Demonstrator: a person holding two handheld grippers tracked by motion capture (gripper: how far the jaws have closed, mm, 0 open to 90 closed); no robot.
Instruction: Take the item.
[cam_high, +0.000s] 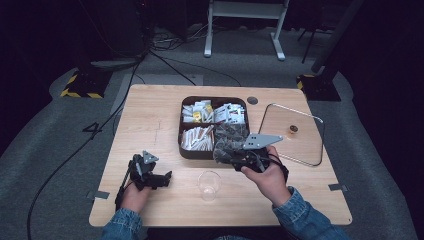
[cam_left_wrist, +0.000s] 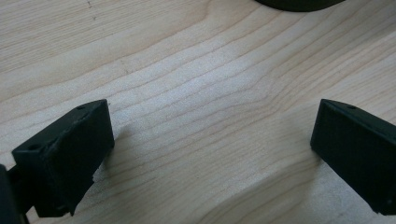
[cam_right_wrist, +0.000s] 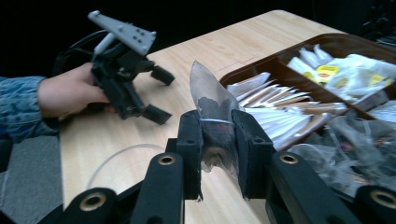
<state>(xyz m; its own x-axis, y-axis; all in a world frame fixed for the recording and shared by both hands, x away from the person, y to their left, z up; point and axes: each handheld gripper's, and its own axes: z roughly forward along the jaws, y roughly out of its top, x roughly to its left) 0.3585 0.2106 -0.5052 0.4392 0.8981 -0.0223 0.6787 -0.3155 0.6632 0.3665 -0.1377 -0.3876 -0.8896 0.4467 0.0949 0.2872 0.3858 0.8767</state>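
Over on the far compartments of the dark divided tray there are tea bag packets, some with a yellow-and-red label, too blurry to read for sure. Near-left section holds long white sachets, near-right has crinkly clear-wrapped packets. Right gripper is clamped on one clear wrapped packet, contents hard to make out, just above the tray's near edge. Left gripper sits wide open over bare table, holding nothing. Clear plastic cup looks empty; glass lid lies beside the tray.
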